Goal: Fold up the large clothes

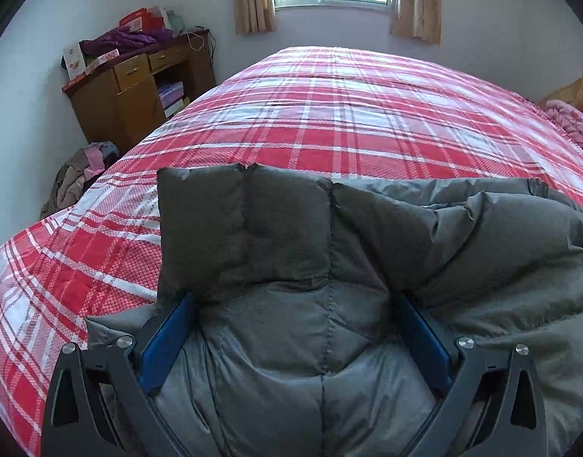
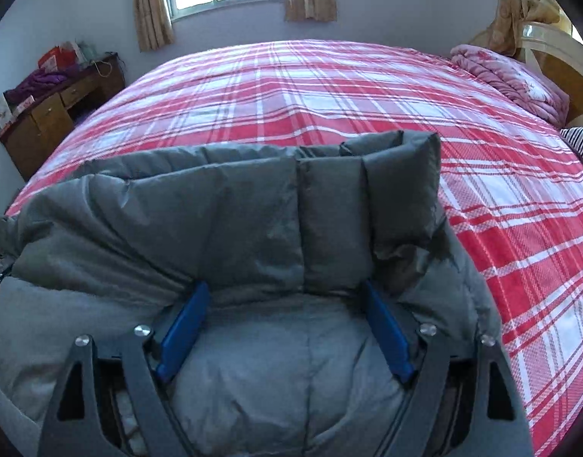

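A big grey puffy jacket [image 1: 291,323] is spread on the near part of the bed [image 1: 348,114], on top of a red and white checked cover. Part of it is already folded over, so a thick padded flap stands up in front of each camera. The jacket looks soft and squashy, like a pillow, and it is probably light for its size. Its cloth looks smooth and a bit shiny, so it may slip if only a thin bit is pinched. It will not break, but it will likely puff back up when let go. The left gripper [image 1: 291,327] is spread wide, with the jacket bulging up between its blue pads [image 1: 165,346]; no squeezing can be seen. The right gripper [image 2: 287,323] is also wide, with padding between its pads [image 2: 183,329], and a real hold cannot be made out. A good place to grab is probably a stitched seam or the thick folded edge.
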Motion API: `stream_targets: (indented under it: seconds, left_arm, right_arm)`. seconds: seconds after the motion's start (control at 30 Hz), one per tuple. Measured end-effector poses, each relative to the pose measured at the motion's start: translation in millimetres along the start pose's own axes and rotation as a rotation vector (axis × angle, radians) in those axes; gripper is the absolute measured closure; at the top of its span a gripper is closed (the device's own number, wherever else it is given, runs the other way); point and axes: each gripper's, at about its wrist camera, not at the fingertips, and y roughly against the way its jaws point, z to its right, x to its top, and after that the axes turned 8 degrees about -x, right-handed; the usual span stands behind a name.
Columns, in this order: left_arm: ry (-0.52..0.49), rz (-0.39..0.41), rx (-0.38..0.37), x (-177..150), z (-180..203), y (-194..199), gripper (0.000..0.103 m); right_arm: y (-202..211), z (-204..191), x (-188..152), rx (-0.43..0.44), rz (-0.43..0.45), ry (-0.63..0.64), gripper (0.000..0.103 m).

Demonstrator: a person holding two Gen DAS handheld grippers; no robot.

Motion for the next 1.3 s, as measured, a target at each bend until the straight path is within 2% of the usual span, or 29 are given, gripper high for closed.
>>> stream_targets:
  seconds: [0.33,0.43,0.47,0.53,0.57,0.63,0.67,0.73,0.8,0.87,0.9,0.97,1.1,1.3]
  left_arm:
    - [-0.011,-0.008,0.018,2,2,-2,0.001]
    - [-0.015,-0.058,0.018,9,2,3,0.001]
    - [0.015,-0.07,0.021,13,-1,13,0.001]
    - [0.07,0.007,-0.058,19,-10,48,0.001]
    - [0.074,0.044,-0.074,21,-11,59,0.001]
    - [0.07,0.1,-0.041,25,-12,72,0.001]
    - [0.057,0.108,-0.009,26,-12,70,0.001]
    - [0.054,0.075,0.046,24,-13,52,0.001]
    - [0.056,0.037,0.065,19,-15,34,0.001]
    - [0.048,0.004,0.094,9,-15,15,0.001]
    - [0.074,0.02,0.063,6,-18,15,0.001]
    - [0.095,0.044,0.049,4,-21,15,0.001]
    - [0.121,0.029,0.014,4,-24,6,0.001]
    - [0.102,0.01,0.036,4,-18,-1,0.001]
  right_arm:
    - [-3,-5,0,-0.043,-0.012,0.022,0.017]
    - [-3,-8,0,-0.062,-0.017,0.036,0.016]
    - [-3,-11,2,-0.078,-0.026,0.053,0.016]
    - [7,-12,8,-0.118,-0.047,0.049,0.018]
    - [15,-12,10,-0.131,-0.039,0.024,0.018]
    - [50,-23,19,-0.121,0.062,-0.034,0.018]
    - [62,-35,22,-0.102,0.094,-0.027,0.017]
    - [73,-63,29,-0.033,0.116,0.01,0.016]
    - [70,-92,32,-0.008,0.122,0.065,0.016]
    - [49,-117,29,-0.034,0.089,0.132,0.016]
    - [37,-123,26,-0.031,0.058,0.149,0.016]
    - [21,-123,18,-0.015,0.02,0.152,0.015]
    - [9,-121,10,-0.026,0.03,0.142,0.009]
    - [2,-125,10,-0.048,0.003,0.163,0.005]
